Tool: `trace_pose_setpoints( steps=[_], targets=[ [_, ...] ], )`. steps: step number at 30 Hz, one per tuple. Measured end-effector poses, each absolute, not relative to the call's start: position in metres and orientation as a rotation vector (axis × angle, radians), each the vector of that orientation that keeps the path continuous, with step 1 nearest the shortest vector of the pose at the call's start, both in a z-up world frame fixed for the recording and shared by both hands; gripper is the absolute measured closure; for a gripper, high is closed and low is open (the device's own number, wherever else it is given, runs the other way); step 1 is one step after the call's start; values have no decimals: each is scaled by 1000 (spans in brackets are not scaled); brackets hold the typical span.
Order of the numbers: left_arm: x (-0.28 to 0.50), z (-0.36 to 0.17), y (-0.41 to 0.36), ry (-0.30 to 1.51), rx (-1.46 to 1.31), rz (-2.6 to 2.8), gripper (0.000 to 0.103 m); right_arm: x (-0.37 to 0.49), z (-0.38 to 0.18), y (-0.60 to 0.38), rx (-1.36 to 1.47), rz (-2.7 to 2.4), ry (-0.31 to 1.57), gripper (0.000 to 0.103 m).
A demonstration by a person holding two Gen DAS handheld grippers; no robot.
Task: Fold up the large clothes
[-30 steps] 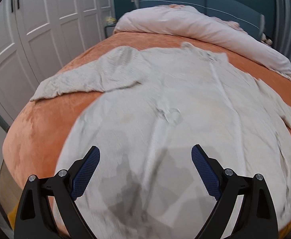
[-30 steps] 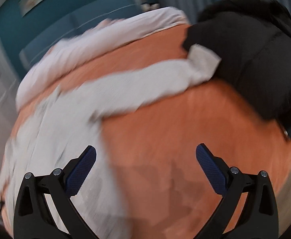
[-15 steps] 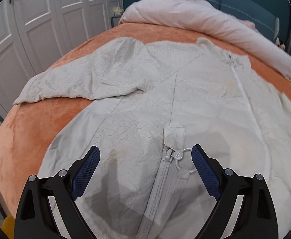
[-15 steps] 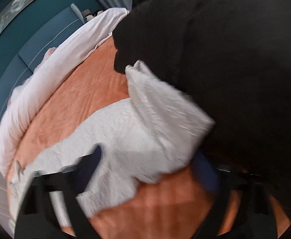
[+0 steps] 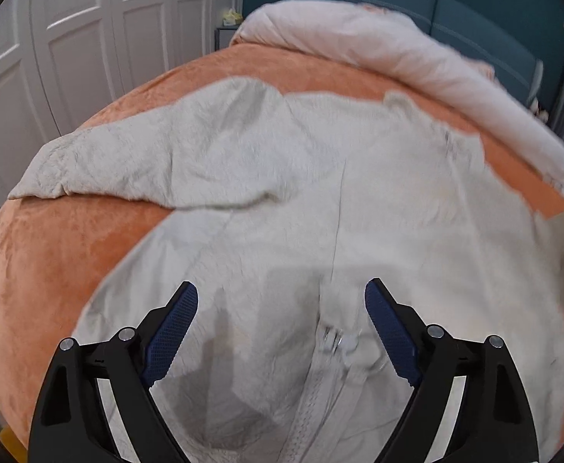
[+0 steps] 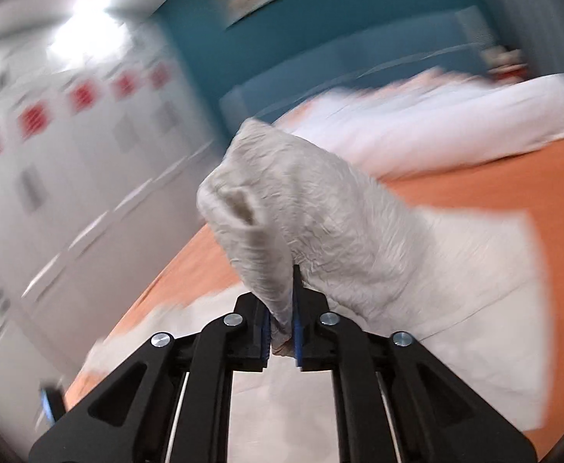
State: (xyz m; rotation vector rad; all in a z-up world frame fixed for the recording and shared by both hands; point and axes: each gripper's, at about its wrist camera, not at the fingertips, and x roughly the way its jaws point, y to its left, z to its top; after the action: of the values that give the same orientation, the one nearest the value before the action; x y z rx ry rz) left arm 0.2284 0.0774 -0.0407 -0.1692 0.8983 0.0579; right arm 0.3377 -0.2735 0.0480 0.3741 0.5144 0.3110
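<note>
Bedspread (image 5: 50,254): you're looking at orange plush lying across the bed.
Duvet (image 5: 378,50): pale, lying bunched along the far edge.
Wardrobe (image 5: 88,38): white panelled doors standing at left.
Headboard (image 5: 475,19): teal, padded, standing behind the duvet.

An orange bed (image 5: 50,262) carries a pale jacket (image 5: 320,200) and white duvet (image 5: 417,58).

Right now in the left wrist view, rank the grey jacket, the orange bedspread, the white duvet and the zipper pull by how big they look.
1. Grey jacket
2. Orange bedspread, partly hidden under the jacket
3. White duvet, farther away, so unsure
4. Zipper pull
</note>
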Motion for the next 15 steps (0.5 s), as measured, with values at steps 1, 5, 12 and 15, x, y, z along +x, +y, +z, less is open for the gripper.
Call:
trace_pose_setpoints(
  steps=[1,5,12,15],
  targets=[
    [231,-34,81,889,-197,46,18,350,27,-230,322,376,584,83],
    [241,-18,89,867,-256,-15,17,358,-38,-127,142,434,773,55],
    [286,-27,75,912,-336,-137,16,289,-34,-194,269,289,706,49],
    [310,-46,57,977,-400,-190,16,267,-42,-258,349,118,718,49]
  ],
)
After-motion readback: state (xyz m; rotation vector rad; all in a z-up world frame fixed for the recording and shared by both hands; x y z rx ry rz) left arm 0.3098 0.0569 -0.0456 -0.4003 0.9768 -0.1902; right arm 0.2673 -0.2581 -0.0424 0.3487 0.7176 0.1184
